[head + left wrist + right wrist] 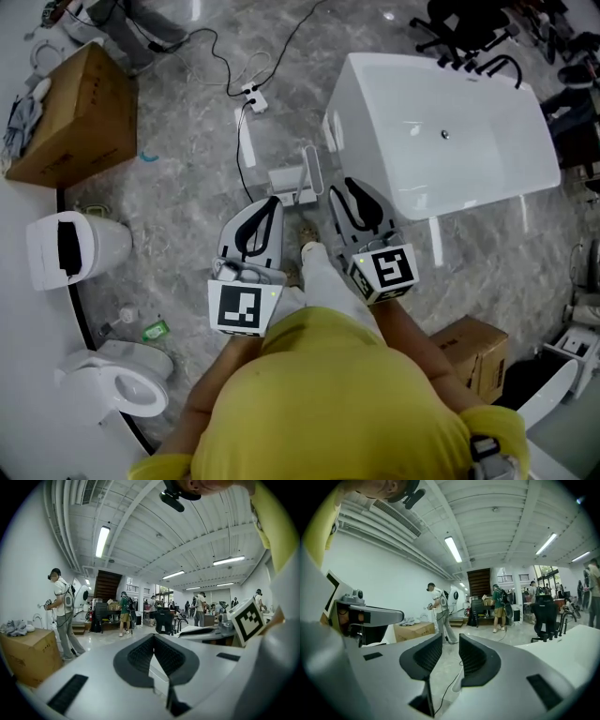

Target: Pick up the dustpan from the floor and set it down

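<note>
The pale grey dustpan stands on the marble floor with its handle up, close to the white bathtub. Both grippers hang above the floor just on the near side of it and touch nothing. My left gripper is to the dustpan's near left. Its fingertips meet, so it is shut with nothing held. My right gripper is to the dustpan's near right. A clear gap stands between its dark pads, so it is open and empty.
A black cable runs across the floor to a white power strip beyond the dustpan. A cardboard box and two toilets line the left side. A smaller box sits at the near right. Other people stand far off in the hall.
</note>
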Demonstrator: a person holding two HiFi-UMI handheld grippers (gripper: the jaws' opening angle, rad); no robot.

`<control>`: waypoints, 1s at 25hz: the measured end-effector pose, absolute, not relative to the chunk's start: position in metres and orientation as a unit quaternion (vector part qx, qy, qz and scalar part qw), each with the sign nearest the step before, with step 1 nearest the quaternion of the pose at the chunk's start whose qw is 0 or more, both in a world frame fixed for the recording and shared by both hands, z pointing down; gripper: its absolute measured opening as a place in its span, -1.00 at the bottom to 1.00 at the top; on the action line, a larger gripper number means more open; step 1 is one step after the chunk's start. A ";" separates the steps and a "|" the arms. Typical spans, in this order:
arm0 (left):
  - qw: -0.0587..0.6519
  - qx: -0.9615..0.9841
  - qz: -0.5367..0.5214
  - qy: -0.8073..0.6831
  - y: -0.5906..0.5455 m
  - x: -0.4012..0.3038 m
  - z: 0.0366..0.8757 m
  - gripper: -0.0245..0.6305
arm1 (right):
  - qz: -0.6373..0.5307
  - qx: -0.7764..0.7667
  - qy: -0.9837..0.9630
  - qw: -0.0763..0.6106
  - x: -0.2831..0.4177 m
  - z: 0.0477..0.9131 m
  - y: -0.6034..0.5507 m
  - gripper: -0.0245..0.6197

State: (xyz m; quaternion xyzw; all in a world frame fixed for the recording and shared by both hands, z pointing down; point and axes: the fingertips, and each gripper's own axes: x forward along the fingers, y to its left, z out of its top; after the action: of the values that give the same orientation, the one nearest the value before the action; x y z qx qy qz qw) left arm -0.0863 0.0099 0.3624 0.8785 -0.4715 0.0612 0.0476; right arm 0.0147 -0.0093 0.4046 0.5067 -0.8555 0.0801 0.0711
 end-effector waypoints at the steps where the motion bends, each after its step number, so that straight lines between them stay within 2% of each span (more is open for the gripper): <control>1: 0.049 0.878 0.063 -0.472 0.004 -0.085 0.365 -0.92 | 0.083 0.500 -0.859 0.073 0.014 0.410 -0.016 -0.54; 7: 0.054 0.874 0.073 -0.477 -0.045 -0.077 0.378 -0.92 | 0.098 0.454 -0.880 0.103 0.011 0.451 -0.053 -0.53; 15: 0.072 0.866 0.099 -0.485 -0.095 -0.063 0.404 -0.92 | 0.175 0.387 -0.892 0.153 0.011 0.514 -0.082 -0.46; 25: 0.094 0.846 0.129 -0.508 -0.129 -0.051 0.430 -0.92 | 0.386 0.255 -0.876 0.140 0.014 0.578 -0.088 -0.17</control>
State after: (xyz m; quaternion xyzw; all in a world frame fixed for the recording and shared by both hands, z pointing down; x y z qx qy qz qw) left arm -0.0514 -0.1288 0.4301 0.8464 -0.5081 0.1289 0.0938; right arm 0.0137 -0.0882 0.5784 0.2553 -0.8755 0.3858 0.1395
